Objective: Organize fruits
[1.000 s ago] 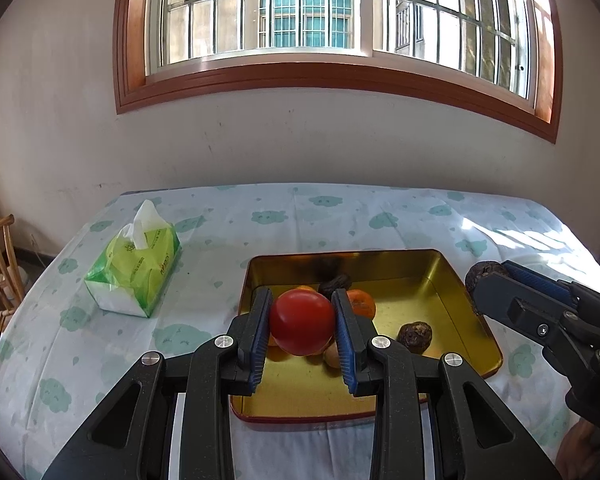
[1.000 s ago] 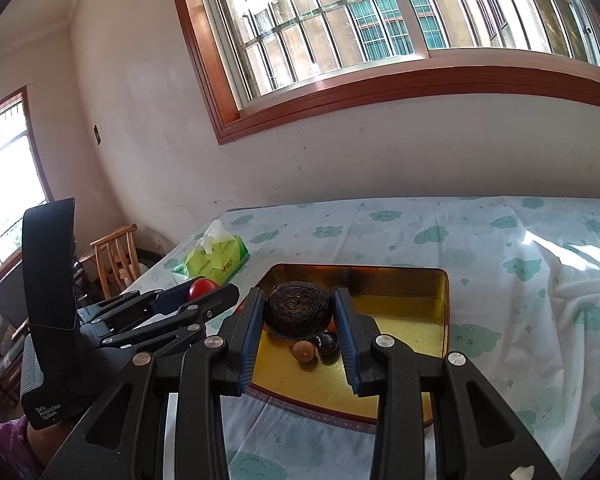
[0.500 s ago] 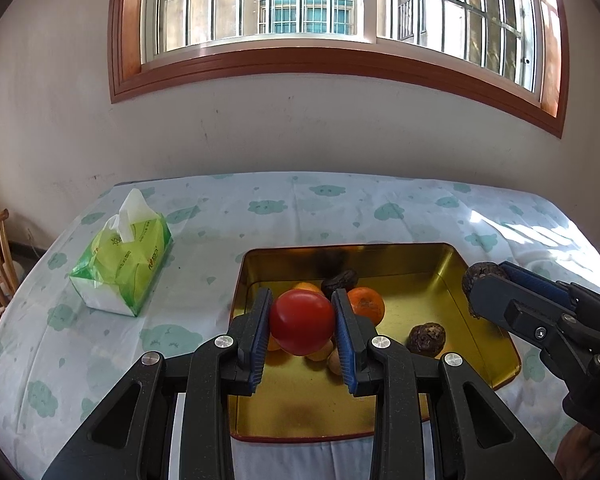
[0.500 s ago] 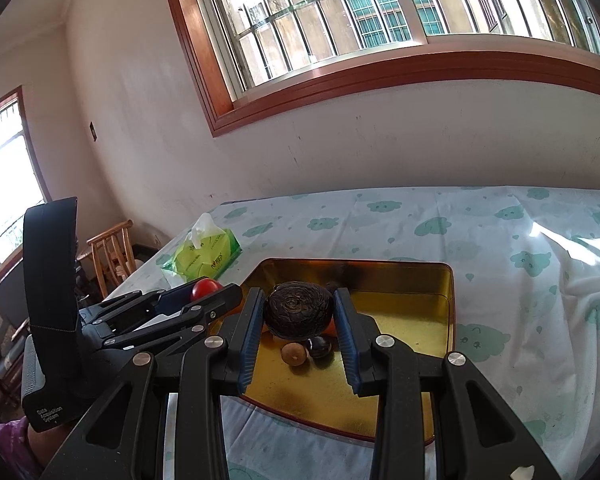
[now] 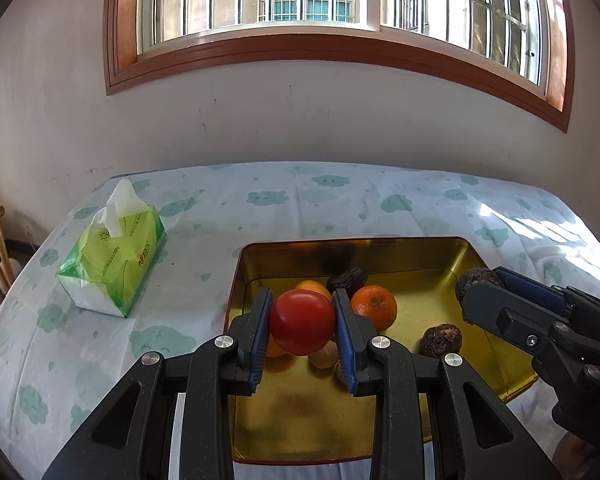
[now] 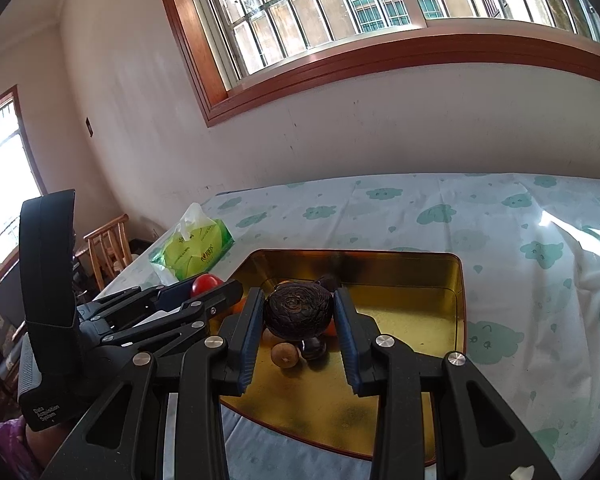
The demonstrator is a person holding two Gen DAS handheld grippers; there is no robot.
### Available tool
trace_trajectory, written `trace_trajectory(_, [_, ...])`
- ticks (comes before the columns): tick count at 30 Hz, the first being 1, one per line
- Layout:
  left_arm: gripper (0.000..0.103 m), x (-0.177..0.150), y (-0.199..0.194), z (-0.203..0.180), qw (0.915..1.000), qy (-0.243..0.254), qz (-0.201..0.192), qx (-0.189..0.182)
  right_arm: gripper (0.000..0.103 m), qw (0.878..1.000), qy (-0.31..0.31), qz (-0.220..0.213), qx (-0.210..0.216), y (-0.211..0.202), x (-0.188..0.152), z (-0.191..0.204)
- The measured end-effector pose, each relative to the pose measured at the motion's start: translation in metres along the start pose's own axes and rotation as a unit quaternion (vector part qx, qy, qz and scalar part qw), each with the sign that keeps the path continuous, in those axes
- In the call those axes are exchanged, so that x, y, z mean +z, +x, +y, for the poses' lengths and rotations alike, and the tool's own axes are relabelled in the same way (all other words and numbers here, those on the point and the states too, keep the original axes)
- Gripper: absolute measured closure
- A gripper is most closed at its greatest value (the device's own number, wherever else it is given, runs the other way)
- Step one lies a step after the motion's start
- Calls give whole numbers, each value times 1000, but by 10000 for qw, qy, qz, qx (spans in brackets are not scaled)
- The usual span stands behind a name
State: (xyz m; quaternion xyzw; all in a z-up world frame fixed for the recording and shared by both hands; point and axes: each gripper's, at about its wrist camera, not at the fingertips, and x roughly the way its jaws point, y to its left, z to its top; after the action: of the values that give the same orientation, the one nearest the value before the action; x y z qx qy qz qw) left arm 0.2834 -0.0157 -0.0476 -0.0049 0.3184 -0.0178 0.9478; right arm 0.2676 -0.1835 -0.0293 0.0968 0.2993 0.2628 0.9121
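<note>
My left fingers pinch a red tomato and my right fingers a dark wrinkled fruit, both over the gold tray mid-tabletop where several fruits already lie; these two remain unplaced.

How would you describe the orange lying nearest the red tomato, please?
Find the gold tray on the cloud-print tablecloth. Inside, just right of the red tomato, sits the orange: smooth and bright, unlike the dark wrinkled fruits around it.
</note>
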Motion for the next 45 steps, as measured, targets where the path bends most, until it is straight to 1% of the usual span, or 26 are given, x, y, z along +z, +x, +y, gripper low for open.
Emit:
trace_trajectory(31, [71, -3, 38, 3, 9998, -33, 173, -75, 70, 9996, 135, 228, -74, 38, -9, -21])
trace_trajectory(32, [70, -4, 39, 4, 9998, -49, 180, -93, 70, 9996, 104, 223, -106, 39, -10, -21])
trace_trajectory(33, [66, -4, 40, 4, 9998, -60, 181, -113, 69, 9997, 70, 209, -141, 39, -10, -20])
trace_trajectory(34, [52, -5, 41, 4, 9998, -62, 166, -128, 69, 9996, 38, 185, -190, 39, -11, -20])
trace_trajectory(35, [32, -6, 40, 4, 9999, -59, 113, -115, 67, 9996, 1, 149, -231, 39, -11, -20])
trace_trajectory(36, [24, -7, 38, 4, 10000, -50, 27, -62, 66, 9996, -47, 122, -270, 39, -11, -19])
trace_trajectory(37, [21, -8, 36, 4, 10000, -53, -61, 48, 63, 9995, -80, 78, -305, 38, -12, -19])
trace_trajectory(38, [21, -8, 34, 4, 9999, -41, -111, 47, 60, 9994, -97, 39, -323, 37, -12, -19])
trace_trajectory(39, [20, -8, 33, 4, 9999, -43, -124, 15, 59, 9994, -93, 17, -328, 36, -12, -19])
trace_trajectory(41, [17, -8, 32, 6, 9999, -80, -133, -2, 58, 9993, -63, -36, -356, 34, -12, -20])
trace_trajectory(45, [16, -7, 28, 5, 9998, -40, -184, 50, 57, 9989, -172, -117, -420, 28, -13, -15])
